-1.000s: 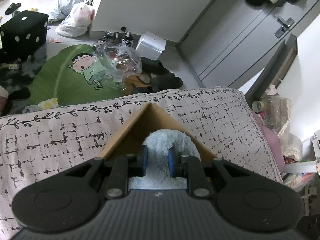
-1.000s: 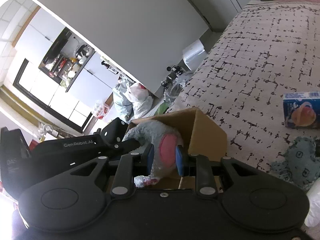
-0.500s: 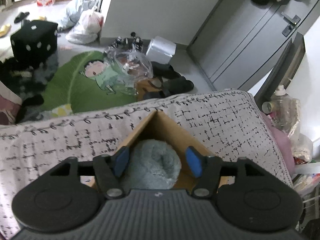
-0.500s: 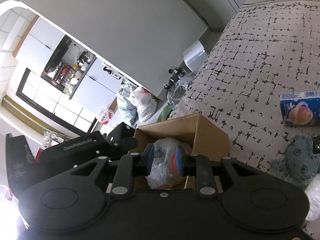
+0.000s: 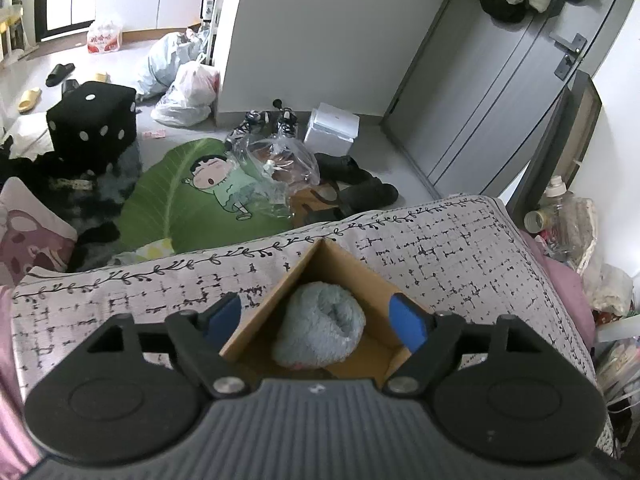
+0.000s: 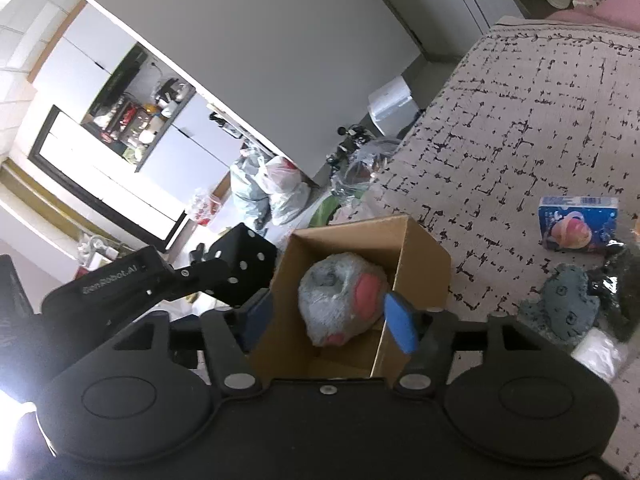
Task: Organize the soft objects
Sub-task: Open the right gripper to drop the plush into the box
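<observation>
Lies inside the open cardboard box (image 6: 352, 280): grey-blue plush toy (image 6: 340, 300) with pink patches, curled up and resting on the box floor, touched by nothing. Seen from the left wrist view as a fluffy blue roll (image 5: 320, 332) in the same box (image 5: 320, 308). Sits on the patterned bed cover (image 6: 520, 120), near its left edge.

Hovers over the box with fingers spread wide and holding nothing: left gripper (image 5: 316, 320). Same for the right gripper (image 6: 332, 316), fingers parted either side of the toy, clear of it.

Judged one item stowed. Left to do, by the look of it: a dark teal soft piece (image 6: 564, 304) lying on the cover to the right, well apart from the box, beside a dark bundle (image 6: 624, 280) and something white (image 6: 596, 352). Stands further off: small blue carton (image 6: 576, 222), probably not soft.
</observation>
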{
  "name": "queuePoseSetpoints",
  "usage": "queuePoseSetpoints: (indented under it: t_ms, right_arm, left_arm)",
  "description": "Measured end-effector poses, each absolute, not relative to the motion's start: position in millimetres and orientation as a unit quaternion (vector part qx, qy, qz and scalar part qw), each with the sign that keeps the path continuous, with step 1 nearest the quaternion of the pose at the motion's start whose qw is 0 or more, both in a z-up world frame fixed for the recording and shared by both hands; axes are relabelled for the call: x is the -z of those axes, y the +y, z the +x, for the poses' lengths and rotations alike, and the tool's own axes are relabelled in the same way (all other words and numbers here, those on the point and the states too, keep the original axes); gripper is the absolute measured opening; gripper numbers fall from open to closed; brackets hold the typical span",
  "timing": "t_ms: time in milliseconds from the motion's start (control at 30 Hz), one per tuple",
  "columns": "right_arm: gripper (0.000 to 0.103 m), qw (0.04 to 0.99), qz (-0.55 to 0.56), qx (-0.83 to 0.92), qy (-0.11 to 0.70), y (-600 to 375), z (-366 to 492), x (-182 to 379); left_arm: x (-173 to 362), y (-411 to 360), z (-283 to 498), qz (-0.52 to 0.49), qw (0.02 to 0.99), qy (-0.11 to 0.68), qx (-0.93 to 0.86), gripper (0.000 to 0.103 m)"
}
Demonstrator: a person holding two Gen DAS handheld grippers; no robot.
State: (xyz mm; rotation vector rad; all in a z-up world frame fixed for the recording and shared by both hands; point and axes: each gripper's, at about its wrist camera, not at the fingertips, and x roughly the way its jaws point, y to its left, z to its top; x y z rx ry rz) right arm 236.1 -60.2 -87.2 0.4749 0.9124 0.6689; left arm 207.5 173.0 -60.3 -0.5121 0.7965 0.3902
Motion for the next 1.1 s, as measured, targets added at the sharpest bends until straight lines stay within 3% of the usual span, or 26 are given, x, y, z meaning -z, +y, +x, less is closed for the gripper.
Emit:
queuePoseSetpoints:
  t_ms: [67,367,833,900,1100]
  right_arm:
    - [0.077,0.825,0.215,-0.307,0.423,-67.9,230.2,80.4]
    - [0.091,0.847,0.181,-0.302,0.399,-102.2,206.6,48.9]
    - [0.103,0.873,0.145,-0.295,0.361,-163.2,186.7,22.6]
    - [0.103,0.871,0.152,-0.296,0.361,-172.1,185.3,22.0]
    - [0.103,0.883,0.143,-0.281,0.347,-194.1,180.0,16.5]
  left_arm:
    - [55.7,168.8,201.8,-0.242,0.872,0.381,-0.189,0.081]
    - [33.8,136.8,176.2,-0.217,0.881,0.376,-0.189,0.082]
    - [8.1,79.9,144.4,-0.162,0.899,0.359,-0.189,0.083]
    - [4.1,71.5,141.5,-0.154,0.903,0.356,-0.187,0.090]
    - [-7.0,50.4,136.5,-0.156,0.905,0.358,-0.170,0.101]
